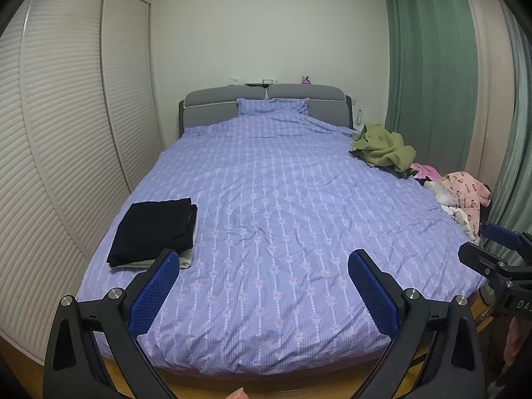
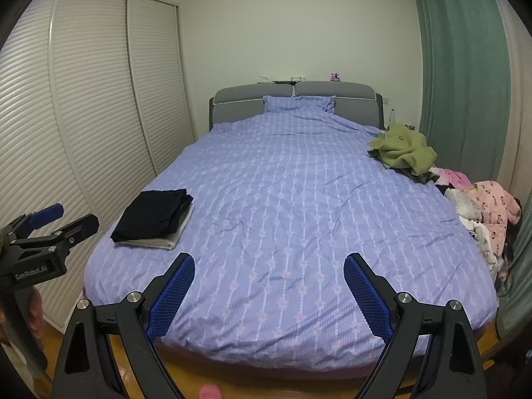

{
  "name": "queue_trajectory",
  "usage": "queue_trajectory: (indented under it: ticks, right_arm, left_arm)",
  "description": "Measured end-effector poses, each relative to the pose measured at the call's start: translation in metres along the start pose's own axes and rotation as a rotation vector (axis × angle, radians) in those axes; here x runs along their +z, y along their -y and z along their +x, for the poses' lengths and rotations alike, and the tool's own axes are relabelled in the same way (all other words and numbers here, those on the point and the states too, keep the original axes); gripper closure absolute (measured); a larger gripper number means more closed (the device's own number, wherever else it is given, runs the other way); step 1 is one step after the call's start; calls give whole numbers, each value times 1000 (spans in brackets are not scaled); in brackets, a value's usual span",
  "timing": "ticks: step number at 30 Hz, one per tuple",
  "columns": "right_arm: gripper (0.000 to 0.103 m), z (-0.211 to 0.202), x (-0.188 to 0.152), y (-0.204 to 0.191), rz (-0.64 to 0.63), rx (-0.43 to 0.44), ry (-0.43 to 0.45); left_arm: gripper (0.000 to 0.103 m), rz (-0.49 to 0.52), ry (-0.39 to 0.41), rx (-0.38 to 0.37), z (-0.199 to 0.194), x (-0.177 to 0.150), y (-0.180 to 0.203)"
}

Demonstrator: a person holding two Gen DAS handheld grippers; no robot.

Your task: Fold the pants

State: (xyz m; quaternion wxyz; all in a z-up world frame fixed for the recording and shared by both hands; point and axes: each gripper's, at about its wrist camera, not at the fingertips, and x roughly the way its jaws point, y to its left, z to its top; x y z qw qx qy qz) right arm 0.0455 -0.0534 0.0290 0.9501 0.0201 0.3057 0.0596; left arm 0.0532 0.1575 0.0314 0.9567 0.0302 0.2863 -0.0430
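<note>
Spilling past the bed's point(image 2: 266, 199) right edge, the clothes heap point(image 2: 482, 209) is cut off; folded black pants point(image 2: 154, 214) sit near-left; left gripper point(image 1: 262, 279) and right gripper point(image 2: 269, 282) hover tilted downward, jaws wide, empty

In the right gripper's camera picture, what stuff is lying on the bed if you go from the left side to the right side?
Folded black pants on a pale folded cloth → green garment → pink clothes pile at the bed's right edge.
</note>
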Motion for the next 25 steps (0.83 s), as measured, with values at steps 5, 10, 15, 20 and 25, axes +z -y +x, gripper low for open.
queue_trajectory:
  ticks: [5,10,15,20,25]
  right_arm:
    - [11,-4,-1,6,1,-2,3]
    - [11,-7,-4,9,5,-7,1]
    - [11,-8,-6,9,7,-7,-3]
    - [11,-11,-7,10,8,-7,2]
    - [11,-11,-7,11,9,-7,2]
  left_arm:
    - [0,7,-10,1,-1,1,5]
    - [0,25,1,4,-4,-1,13]
    - [0,30,-4,8,-3,-1,14]
    - [0,24,-8,7,-3,-1,11]
    - [0,26,-6,4,-3,0,11]
